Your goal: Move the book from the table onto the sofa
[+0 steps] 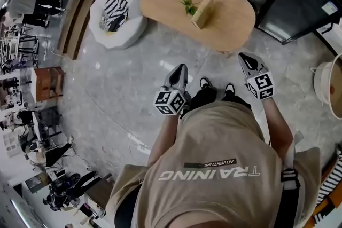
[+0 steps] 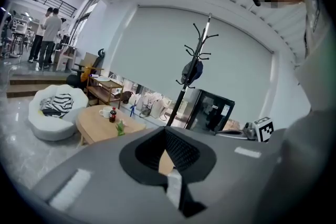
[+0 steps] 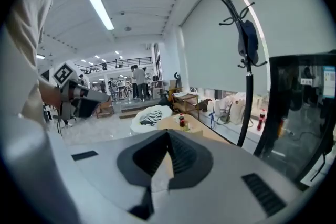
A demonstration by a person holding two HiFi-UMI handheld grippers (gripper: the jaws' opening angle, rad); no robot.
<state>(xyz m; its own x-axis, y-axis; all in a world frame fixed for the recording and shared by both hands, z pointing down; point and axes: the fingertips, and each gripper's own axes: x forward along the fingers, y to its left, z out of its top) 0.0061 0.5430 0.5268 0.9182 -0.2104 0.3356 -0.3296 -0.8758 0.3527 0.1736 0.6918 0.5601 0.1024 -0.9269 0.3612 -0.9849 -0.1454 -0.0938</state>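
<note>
Left tongs and right tongs both closed, held forward

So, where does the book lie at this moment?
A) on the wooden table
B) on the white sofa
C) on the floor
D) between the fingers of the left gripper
A: the book lies on the wooden table, beside the green plant.

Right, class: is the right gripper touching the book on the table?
Apart. The head view shows the right gripper near the near edge of the table, with bare tabletop between it and the book.
</note>
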